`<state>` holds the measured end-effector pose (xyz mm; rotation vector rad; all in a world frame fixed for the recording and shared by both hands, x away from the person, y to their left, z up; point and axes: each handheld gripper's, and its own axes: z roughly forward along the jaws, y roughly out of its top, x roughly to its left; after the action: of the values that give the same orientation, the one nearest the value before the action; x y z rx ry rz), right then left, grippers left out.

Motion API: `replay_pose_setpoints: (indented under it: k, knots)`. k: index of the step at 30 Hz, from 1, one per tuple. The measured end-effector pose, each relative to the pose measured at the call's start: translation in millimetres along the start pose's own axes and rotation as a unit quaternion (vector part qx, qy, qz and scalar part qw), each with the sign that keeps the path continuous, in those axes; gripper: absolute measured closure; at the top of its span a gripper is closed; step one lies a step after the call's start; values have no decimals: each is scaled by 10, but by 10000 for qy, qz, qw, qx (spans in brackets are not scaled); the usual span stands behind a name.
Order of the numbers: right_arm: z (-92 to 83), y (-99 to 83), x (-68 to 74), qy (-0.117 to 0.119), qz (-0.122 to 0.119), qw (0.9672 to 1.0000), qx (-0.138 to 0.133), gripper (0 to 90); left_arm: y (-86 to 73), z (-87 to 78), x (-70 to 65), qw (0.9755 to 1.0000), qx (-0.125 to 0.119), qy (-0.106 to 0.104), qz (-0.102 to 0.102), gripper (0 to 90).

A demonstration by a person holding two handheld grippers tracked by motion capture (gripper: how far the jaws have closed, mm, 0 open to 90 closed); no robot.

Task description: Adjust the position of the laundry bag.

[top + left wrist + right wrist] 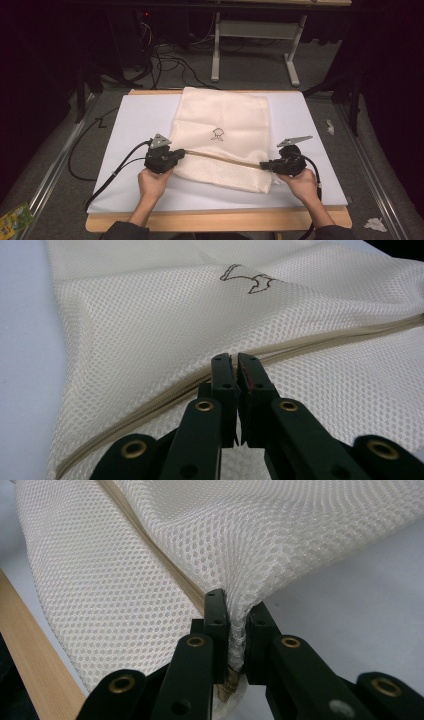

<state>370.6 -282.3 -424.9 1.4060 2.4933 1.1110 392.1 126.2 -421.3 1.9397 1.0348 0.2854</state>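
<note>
A cream mesh laundry bag (220, 135) with a small dark logo lies flat on the white board (135, 125); a tan zipper band (225, 159) runs across its near part. My left gripper (183, 153) is shut on the zipper band's left end, where the bag (165, 325) rises toward the closed jaws of the left gripper (235, 360). My right gripper (264, 165) is shut on the band's right end; in the right gripper view the right gripper (235, 610) pinches bunched mesh (280, 535) and the zipper end. The band is stretched taut between the two grippers.
The white board rests on a wooden table (220, 220) whose edge shows at the front. Black cables (110, 175) trail off the left side. A white table frame (255, 45) and more cables stand on the grey floor beyond. Scraps lie on the floor at both sides.
</note>
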Motion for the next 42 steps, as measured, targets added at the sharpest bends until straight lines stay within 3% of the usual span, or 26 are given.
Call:
replay_pose_setpoints:
  k: [12, 14, 16, 36, 42]
  knots:
    - [-16, -4, -12, -14, 17, 10000, -31, 849, 6, -15, 14, 10000, 6, 0, 2, 871]
    - [-16, -2, -8, -61, -23, 10000, -29, 849, 5, -14, 38, 9999, 55, 125, 42, 872]
    - [-18, -5, -12, -12, -6, 10000, -54, 850, 5, -26, 57, 10000, 31, 71, -36, 871]
    - [-34, 3, -12, -99, -46, 9999, -48, 850, 22, -69, 97, 9998, 6, 178, -48, 871]
    - [-43, 21, -14, -95, -48, 9999, -69, 850, 16, -84, 100, 9994, 3, 340, -8, 871]
